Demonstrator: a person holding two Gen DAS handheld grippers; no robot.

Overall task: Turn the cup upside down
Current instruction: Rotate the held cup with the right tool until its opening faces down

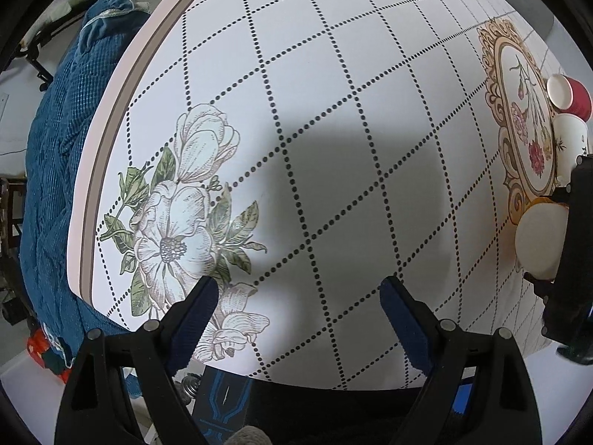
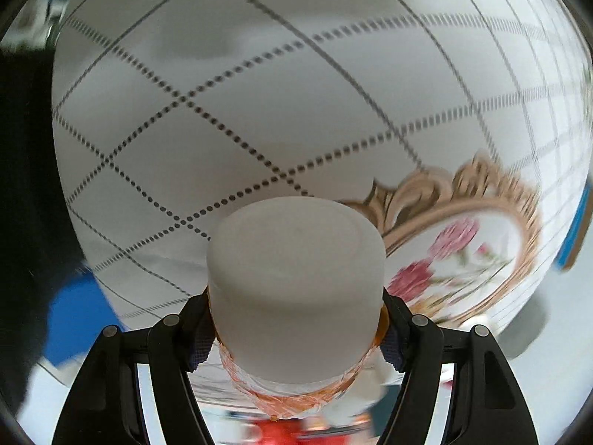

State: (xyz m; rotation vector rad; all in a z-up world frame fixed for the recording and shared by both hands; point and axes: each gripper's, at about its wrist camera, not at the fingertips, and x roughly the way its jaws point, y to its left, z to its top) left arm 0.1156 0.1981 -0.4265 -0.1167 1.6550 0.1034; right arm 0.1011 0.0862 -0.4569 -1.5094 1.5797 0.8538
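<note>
My right gripper (image 2: 296, 319) is shut on a white cup with an orange band (image 2: 296, 282), its flat white base facing the camera, held above the tablecloth. The same cup (image 1: 539, 241) shows at the right edge of the left wrist view, held by the right gripper's black body (image 1: 572, 259). My left gripper (image 1: 296, 296) is open and empty, hovering over the tablecloth (image 1: 333, 129). The right wrist view is motion-blurred.
A red paper cup (image 1: 570, 94) lies on its side and a white cup (image 1: 569, 141) sits beside it at the right edge, next to a gold-framed flower print (image 1: 526, 118). A blue cloth-covered chair (image 1: 63, 167) stands left of the table edge.
</note>
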